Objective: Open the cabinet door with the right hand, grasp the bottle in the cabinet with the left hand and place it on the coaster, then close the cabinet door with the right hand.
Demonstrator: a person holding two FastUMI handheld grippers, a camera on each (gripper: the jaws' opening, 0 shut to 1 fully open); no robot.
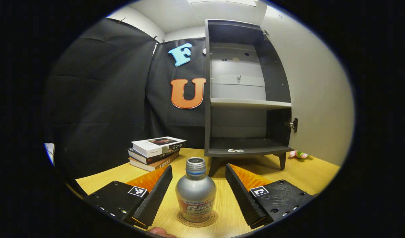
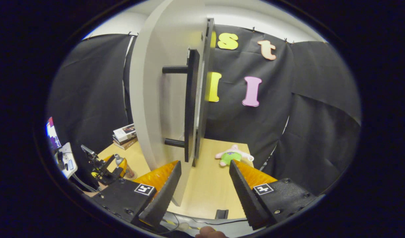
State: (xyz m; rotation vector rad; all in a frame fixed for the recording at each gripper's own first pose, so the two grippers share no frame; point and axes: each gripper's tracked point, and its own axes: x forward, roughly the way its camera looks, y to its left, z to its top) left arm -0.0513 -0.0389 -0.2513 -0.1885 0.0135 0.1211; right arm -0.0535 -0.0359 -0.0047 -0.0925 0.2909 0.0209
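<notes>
The bottle [image 1: 196, 195] is standing upright on the coaster [image 1: 197, 220], on the wooden table [image 1: 308, 178], with its cap off and its neck open. The left gripper [image 1: 199, 177] is hanging around it with its fingers spread wide, one to each side; neither finger is touching the bottle, and clear gaps are showing at 9 and 3 o'clock of it.

At 12 o'clock beyond the bottle, the cabinet [image 1: 247, 96] is standing open on short legs. Its shelves are bare apart from a small tag lying on the bottom board. The cabinet door [image 1: 318, 99] is swung out to 2 o'clock. A stack of books [image 1: 156, 152] is lying at 10 o'clock, well apart from the bottle. A small plush toy [image 1: 298, 154] is lying on the table just past the cabinet's right leg.

In the right gripper view, the right gripper [image 2: 205, 180] is hovering with its fingers wide apart and gripping nothing. The door's edge [image 2: 146, 99] is running up at 11 o'clock, with the dark bar handle [image 2: 190, 105] standing off it at 12 o'clock, apart from both fingers. The plush toy [image 2: 234, 155] is lying at 1 o'clock. The left gripper [image 2: 105, 170] and bottle [image 2: 118, 160] are showing small at 9 o'clock.
</notes>
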